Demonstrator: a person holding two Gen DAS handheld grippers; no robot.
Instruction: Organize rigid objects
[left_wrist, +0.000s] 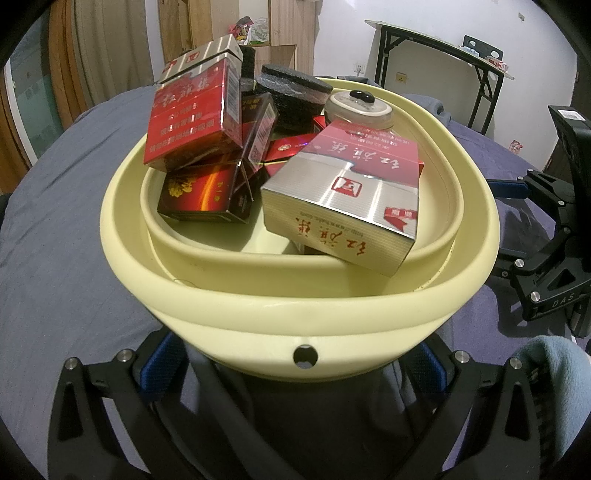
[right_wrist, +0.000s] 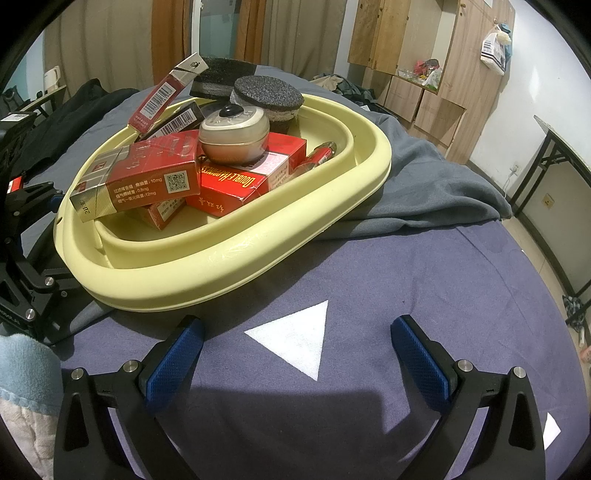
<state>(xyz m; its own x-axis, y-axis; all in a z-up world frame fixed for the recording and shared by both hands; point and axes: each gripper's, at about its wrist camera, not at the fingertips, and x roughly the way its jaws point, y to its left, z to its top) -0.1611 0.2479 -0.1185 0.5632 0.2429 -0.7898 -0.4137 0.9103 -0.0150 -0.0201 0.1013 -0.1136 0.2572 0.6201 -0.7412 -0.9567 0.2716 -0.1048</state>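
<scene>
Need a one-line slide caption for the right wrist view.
Open right gripper hovers over the blue cloth, facing a yellow basin piled with cigarette packs and a round jar.

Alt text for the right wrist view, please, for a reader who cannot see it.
A pale yellow basin piled with red cigarette packs, a round jar and black sponges sits on a blue bedsheet. The right tool hangs open over a white triangle, holding nothing.

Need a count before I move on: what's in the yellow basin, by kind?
Cigarette packs: 6 visible, maybe more underneath
Black sponges: 2
Round jar: 1
Small red tube: 1
Total: 10 visible
</scene>
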